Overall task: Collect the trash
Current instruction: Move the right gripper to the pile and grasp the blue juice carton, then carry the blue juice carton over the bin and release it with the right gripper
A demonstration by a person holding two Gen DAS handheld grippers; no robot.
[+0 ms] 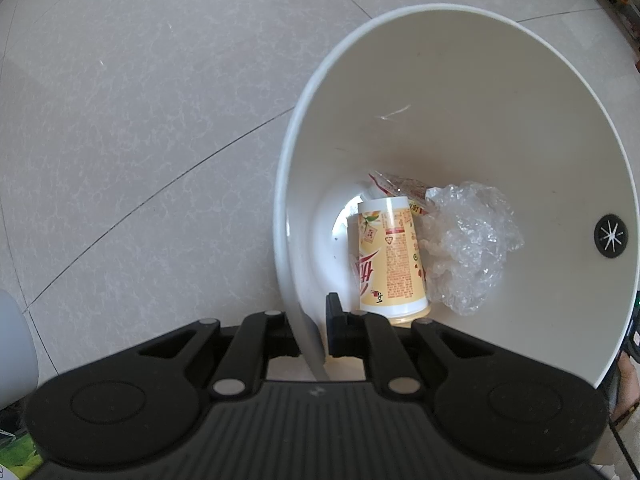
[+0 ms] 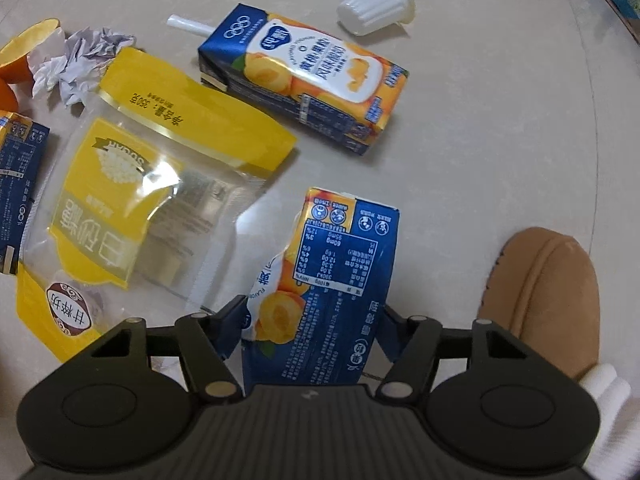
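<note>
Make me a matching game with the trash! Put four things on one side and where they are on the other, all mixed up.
Things:
1. yellow cup
2. crushed blue carton
3. small white cup
4. white bin

Places:
A. lying on its side on the floor
B. its rim pinched by the left gripper
C. squeezed in the right gripper
D. down inside the bin beside crumpled clear plastic

Pairs: 1-D, 2-C, 3-A, 4-B
</note>
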